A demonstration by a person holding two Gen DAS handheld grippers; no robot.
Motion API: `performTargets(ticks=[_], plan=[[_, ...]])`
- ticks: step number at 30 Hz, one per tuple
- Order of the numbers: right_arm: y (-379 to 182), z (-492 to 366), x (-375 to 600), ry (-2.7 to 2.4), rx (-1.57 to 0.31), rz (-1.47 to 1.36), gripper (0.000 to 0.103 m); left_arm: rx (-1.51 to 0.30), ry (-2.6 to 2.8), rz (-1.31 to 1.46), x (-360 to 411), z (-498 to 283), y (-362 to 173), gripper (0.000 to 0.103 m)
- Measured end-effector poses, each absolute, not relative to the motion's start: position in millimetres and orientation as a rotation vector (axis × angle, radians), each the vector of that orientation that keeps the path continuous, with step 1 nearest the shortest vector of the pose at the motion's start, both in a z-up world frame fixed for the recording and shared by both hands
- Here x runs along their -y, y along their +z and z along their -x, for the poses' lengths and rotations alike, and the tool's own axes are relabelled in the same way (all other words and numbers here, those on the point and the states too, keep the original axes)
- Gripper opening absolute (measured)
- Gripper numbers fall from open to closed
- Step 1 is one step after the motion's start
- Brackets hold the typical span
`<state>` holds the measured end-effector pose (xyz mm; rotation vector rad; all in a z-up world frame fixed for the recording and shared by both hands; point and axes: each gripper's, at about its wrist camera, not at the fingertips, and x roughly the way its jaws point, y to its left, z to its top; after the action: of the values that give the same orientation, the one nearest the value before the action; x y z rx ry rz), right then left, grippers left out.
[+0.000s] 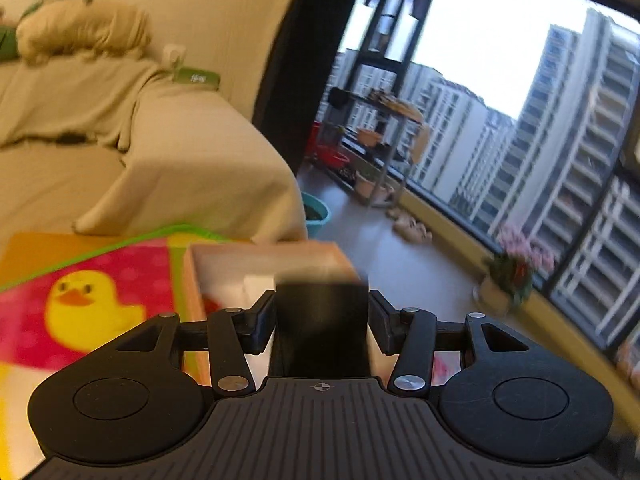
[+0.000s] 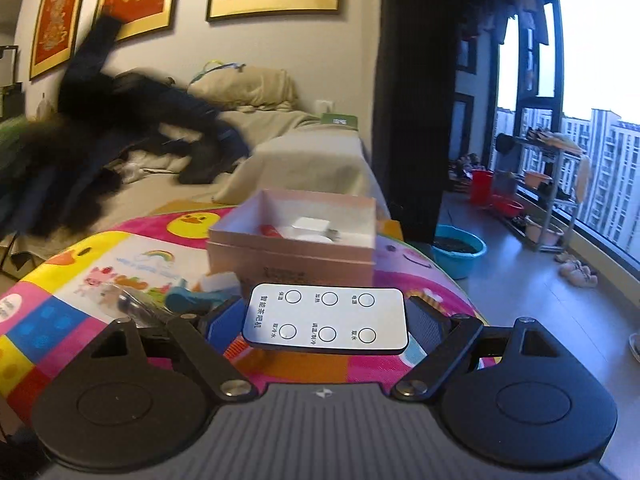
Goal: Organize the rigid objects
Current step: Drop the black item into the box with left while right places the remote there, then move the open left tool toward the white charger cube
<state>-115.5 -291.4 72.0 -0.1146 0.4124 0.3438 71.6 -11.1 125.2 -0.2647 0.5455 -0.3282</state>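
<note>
Furthest left in the right wrist view, a colourful play mat (image 2: 80, 280) with duck prints covered the table, and loose items lay on it: a clear plastic piece (image 2: 132, 300), a blue object (image 2: 192, 300) and a white block (image 2: 220, 280). Just right of them stood the open pink cardboard box (image 2: 296, 256), holding a red item (image 2: 272, 231) and white pieces (image 2: 310, 224) that were too small to identify. In front of the box, the right gripper (image 2: 326, 322) was clamped on a white remote control (image 2: 326, 320), held flat by its two short ends, above the mat and near the box's front wall. Further right, on the floor, sat a blue basin (image 2: 460, 250) with dark contents.

In the left wrist view, the mat (image 1: 92, 304) lay left and the box (image 1: 192, 292) showed blurred behind the left gripper (image 1: 322, 320), whose pads pressed the sides of a black rectangular object (image 1: 322, 320), held over the box's opening.
</note>
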Motion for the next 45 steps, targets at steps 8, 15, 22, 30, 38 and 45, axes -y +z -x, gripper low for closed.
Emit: performTargets(ticks=[8, 15, 22, 30, 38, 45], plan=[[54.9, 105.7, 303.6, 0.316, -0.453, 0.067, 0.087, -0.454, -0.339, 0.263, -2.8, -62.9, 125.2, 0.052], [87.1, 59.6, 286.4, 0.364, -0.377, 0.055, 0.087, -0.528, -0.302, 0.283, -41.8, 24.9, 79.9, 0.052], [129.1, -63.9, 235.2, 0.386, -0.416, 0.062, 0.087, -0.636, -0.261, 0.238, -64.6, 58.5, 44.5, 0.052], [83.8, -31.6, 266.1, 0.331, -0.548, -0.032, 0.087, -0.653, -0.302, 0.282, -83.7, 77.9, 26.0, 0.052], [18.3, 38.7, 283.2, 0.301, -0.637, -0.1, 0.087, -0.659, -0.388, 0.165, -46.1, 70.4, 23.3, 0.053], [5.5, 24.4, 296.4, 0.29, -0.703, -0.217, 0.088, -0.715, -0.565, 0.052, -17.9, 80.9, 31.2, 0.053]])
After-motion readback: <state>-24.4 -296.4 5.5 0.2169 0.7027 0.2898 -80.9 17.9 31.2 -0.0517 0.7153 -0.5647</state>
